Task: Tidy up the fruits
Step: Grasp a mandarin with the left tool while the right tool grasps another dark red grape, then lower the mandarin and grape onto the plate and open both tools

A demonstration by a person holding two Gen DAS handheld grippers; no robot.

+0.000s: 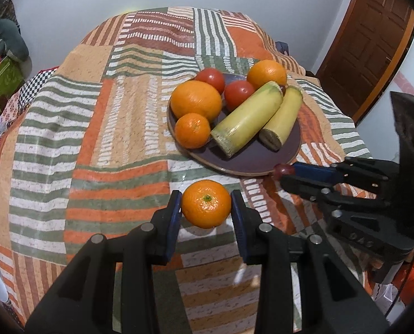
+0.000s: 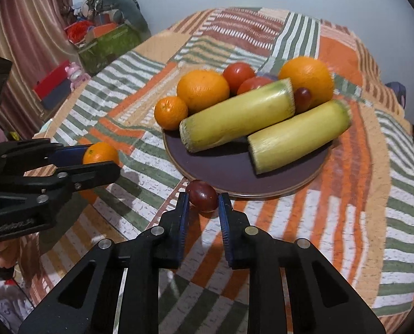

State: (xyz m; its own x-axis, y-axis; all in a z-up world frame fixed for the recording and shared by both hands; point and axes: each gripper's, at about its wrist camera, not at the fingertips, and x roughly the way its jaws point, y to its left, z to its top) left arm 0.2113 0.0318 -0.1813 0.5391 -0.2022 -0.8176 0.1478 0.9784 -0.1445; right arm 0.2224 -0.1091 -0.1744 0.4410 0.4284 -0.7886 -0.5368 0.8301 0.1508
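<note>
On the left, the left gripper point(image 1: 206, 203) is clasping a small round orange mandarin with a green stem scar point(image 1: 206, 203) between its blue-padded fingers point(image 1: 174, 211), holding it over the patchwork striped tablecloth point(image 1: 67, 139), just short of the near rim of the dark purple round plate point(image 1: 248, 164). Whether the mandarin is resting on the cloth or riding slightly above it is not clear, though a shadow is lying beneath it.

Moving right, the plate is already carrying a large orange point(image 1: 195, 100), a second small mandarin point(image 1: 192, 130) touching it, two red tomatoes point(image 1: 238, 94), another orange point(image 1: 266, 73) at the back and two pale yellow-green cut stalks point(image 1: 248, 119) lying side by side. In the right wrist view a small dark grape point(image 2: 302, 96) is sitting between the far stalk ends and the back orange.

Farther right, the right gripper point(image 2: 202, 204) is pinching a small dark red oval grape point(image 2: 202, 195) just beside the plate's near edge.

Judging by this, the step in hand is carrying the last loose fruits to the plate, both at once. The bare patch at the plate's front looks like the free landing spot, so each gripper is probably needing to lift over the rim, lower gently and let go without nudging the stalks; the grape is likely to roll once released.
</note>
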